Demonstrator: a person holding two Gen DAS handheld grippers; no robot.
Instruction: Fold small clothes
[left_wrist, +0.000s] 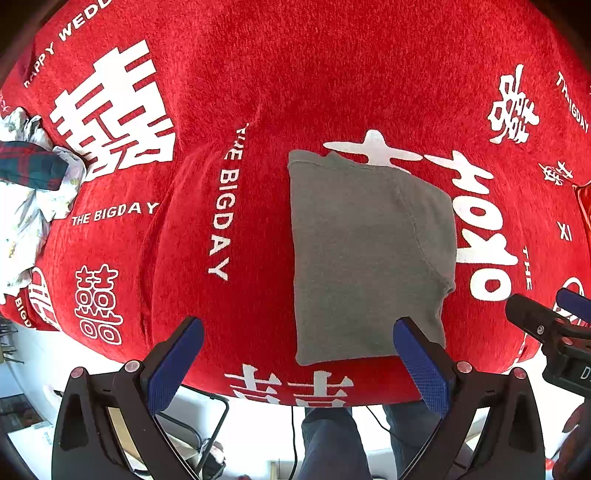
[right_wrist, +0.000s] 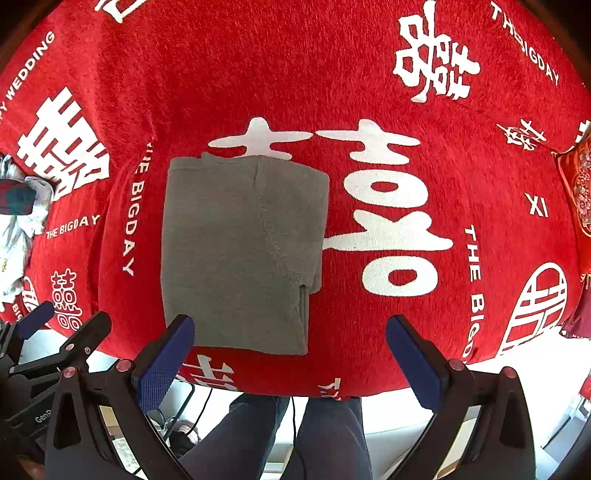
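Note:
A grey garment (left_wrist: 365, 254) lies folded into a flat rectangle on the red cloth (left_wrist: 258, 74); it also shows in the right wrist view (right_wrist: 240, 254). My left gripper (left_wrist: 299, 365) is open and empty, held above the garment's near edge. My right gripper (right_wrist: 291, 362) is open and empty, held above the garment's near right corner. The right gripper shows at the right edge of the left wrist view (left_wrist: 546, 317). The left gripper shows at the left edge of the right wrist view (right_wrist: 62, 325).
A pile of other small clothes (left_wrist: 29, 184), white patterned and dark plaid, lies at the far left, also in the right wrist view (right_wrist: 18, 210). The table's near edge runs just below the grippers. The person's legs (right_wrist: 277, 435) stand beneath it. A red embroidered item (right_wrist: 580, 192) sits far right.

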